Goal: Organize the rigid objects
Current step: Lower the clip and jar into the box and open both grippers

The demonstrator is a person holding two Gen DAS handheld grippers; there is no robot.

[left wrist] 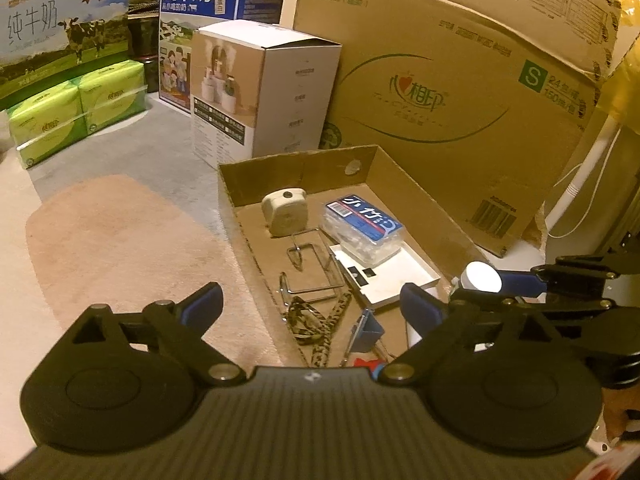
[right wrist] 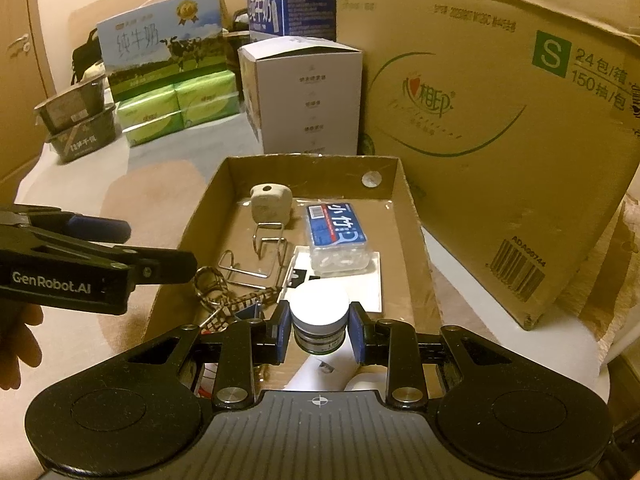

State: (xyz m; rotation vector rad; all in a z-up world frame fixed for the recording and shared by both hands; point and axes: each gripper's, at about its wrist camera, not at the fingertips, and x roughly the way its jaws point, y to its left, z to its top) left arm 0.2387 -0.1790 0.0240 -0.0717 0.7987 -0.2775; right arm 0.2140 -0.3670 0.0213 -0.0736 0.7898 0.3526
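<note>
the right gripper has its jaws closed on a small white-lidded jar at lower centre of the right wrist view, over the near end of the shallow cardboard tray. the jar's label is too blurred to read, and its base is hidden behind the gripper body.

the left gripper stands with jaws spread wide and nothing between them; in its own view it hangs over the tray's near left part.

in the tray lie a cream tape measure, a blue-labelled clear box resting on a flat white tray, a bent wire rack and a patterned strap. a small blue bin is half hidden near the frame's lower centre. a person's fingers are cut off at the left edge.
</note>
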